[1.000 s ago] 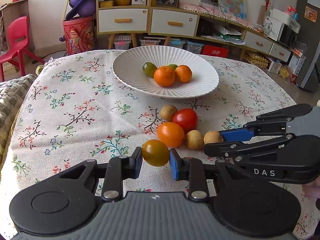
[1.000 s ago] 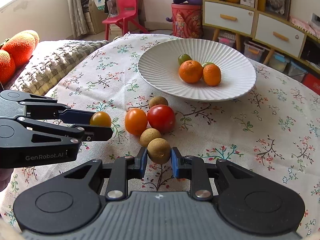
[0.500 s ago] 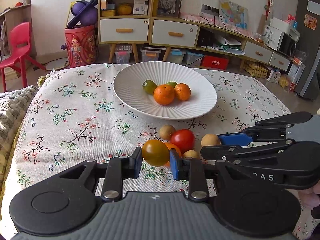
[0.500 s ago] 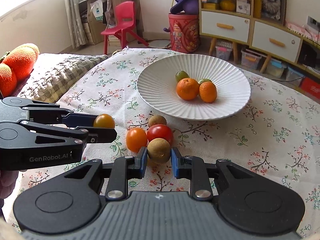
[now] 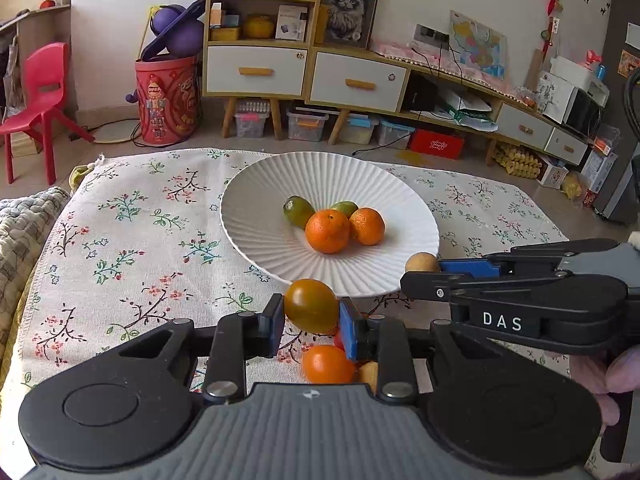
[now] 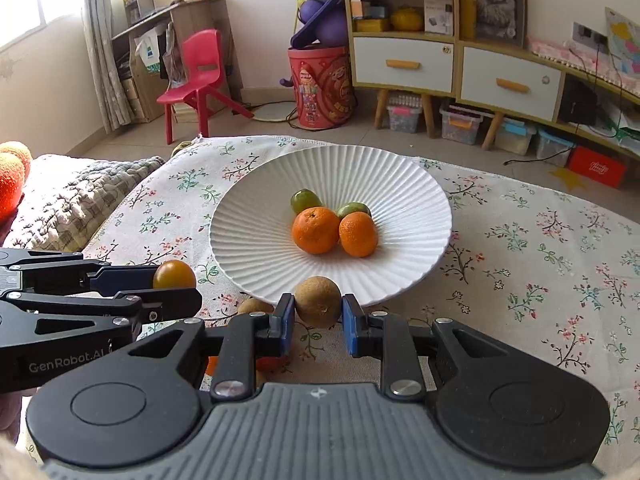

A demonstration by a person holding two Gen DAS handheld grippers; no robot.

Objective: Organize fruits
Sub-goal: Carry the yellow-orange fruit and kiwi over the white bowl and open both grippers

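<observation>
Both hands now carry fruit up off the bench and toward the plate (image 5: 248, 184). The left gripper (image 5: 311, 317) has its fingers clamped on a yellow-brown tomato (image 5: 311, 304). The right gripper (image 6: 318, 320) has its fingers clamped on a brown fruit (image 6: 318, 301). Each fruit hangs in the air, just before the near rim of the plate. So two more fruits look ready to join the two oranges (image 5: 328, 231) and the green fruits (image 5: 298, 211) in the plate.

A second ago both fruits were low beside the pile on the cloth (image 5: 120, 240), and the plate looked farther off. Now the pile, with an orange tomato (image 5: 327, 364), sits under the fingers, partly hidden.
</observation>
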